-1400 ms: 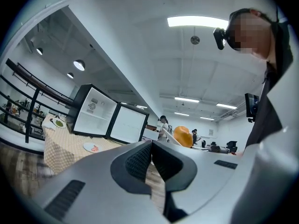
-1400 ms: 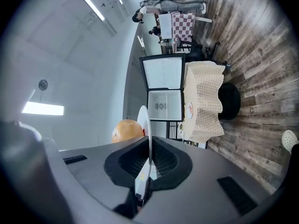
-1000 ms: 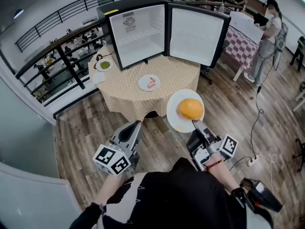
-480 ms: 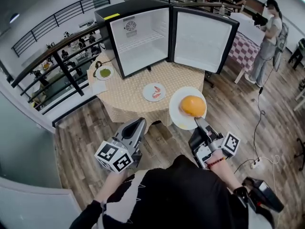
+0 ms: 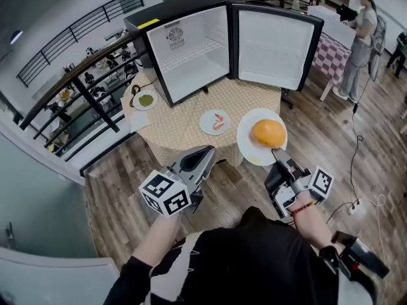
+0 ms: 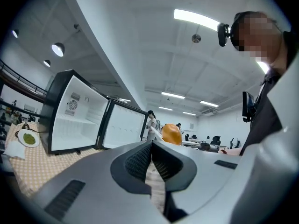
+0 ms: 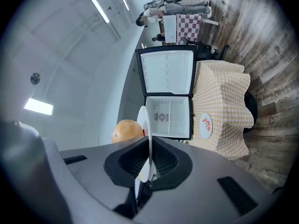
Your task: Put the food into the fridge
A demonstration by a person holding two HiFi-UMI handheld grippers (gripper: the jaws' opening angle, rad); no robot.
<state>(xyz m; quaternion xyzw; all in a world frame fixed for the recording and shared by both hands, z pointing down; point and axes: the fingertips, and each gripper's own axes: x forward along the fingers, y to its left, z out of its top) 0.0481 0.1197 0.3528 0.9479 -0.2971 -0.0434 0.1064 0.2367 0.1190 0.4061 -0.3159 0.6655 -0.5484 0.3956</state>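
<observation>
The open fridge (image 5: 191, 49) stands on the desk (image 5: 172, 129) ahead of both tools. My right tool (image 5: 278, 152) clamps the near rim of the white plate (image 5: 249, 149) bearing round orange food (image 5: 268, 133). My left tool (image 5: 208, 151) is closed and empty.

Glossy plate (image 5: 248, 152), matt cloth tablecloth (image 5: 178, 123)

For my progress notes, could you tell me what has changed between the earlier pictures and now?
Both grippers have come closer to the table: the left gripper, jaws together and empty, and the right gripper, still clamped on the rim of the white plate carrying the orange. Nothing was taken or let go. The fridge stays open and empty; the small plate and the green dish stay on the table.
</observation>
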